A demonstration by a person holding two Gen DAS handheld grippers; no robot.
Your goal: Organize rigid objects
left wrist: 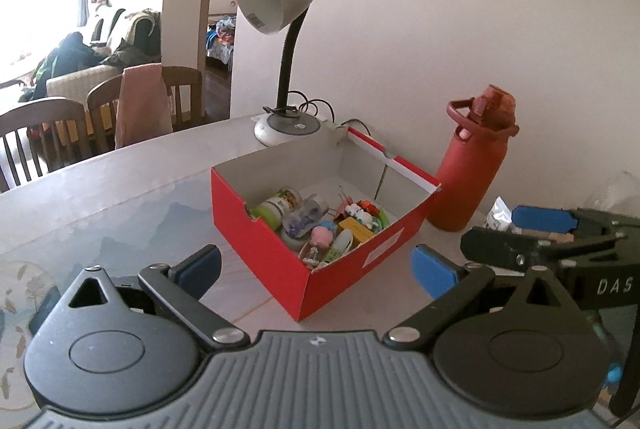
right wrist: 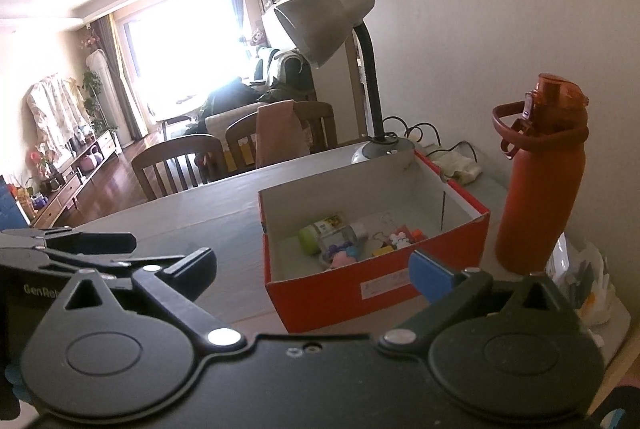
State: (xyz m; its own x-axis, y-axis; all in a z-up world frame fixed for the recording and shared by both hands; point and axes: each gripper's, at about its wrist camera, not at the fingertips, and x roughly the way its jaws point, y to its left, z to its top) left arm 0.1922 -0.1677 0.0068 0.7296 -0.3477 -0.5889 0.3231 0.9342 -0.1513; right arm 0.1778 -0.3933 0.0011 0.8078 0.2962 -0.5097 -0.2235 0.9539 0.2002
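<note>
1. Left gripper [left wrist: 316, 265]: jaws spread wide, nothing between the pads, hovering just near of the red box [left wrist: 280, 241] above the worktop [left wrist: 120, 189].
2. Right gripper [right wrist: 312, 265]: jaws spread wide too, empty, near side of the same box; its blue pad overlaps the box's near right wall in the right wrist view, contact cannot be told.
3. Each gripper shows in the other's camera: the right one at the right edge of the left wrist view, the left one at the left edge of the right wrist view. They sit side by side, apart.
4. Red box: open top, white inside, mid worktop, white label on its near right wall.
5. Small objects [left wrist: 320, 225] lie in a heap on the box floor, toward its near end: green-capped jar, clear roll, pink figure, yellow block, binder clips, small white figures. The far half of the floor is bare.
6. Red water bottle [left wrist: 468, 173]: upright, lid on, carry loop at the top, just right of the box near the wall; touching or not cannot be told.
7. Desk lamp [left wrist: 280, 29]: far side of the box, base on the worktop, shade tilted left, cable trailing right.
8. Crumpled plastic bags [right wrist: 588, 281]: right edge of the worktop, near side of the bottle.
9. Wooden chairs [left wrist: 48, 137]: far left beyond the worktop, pink cloth over one.
</note>
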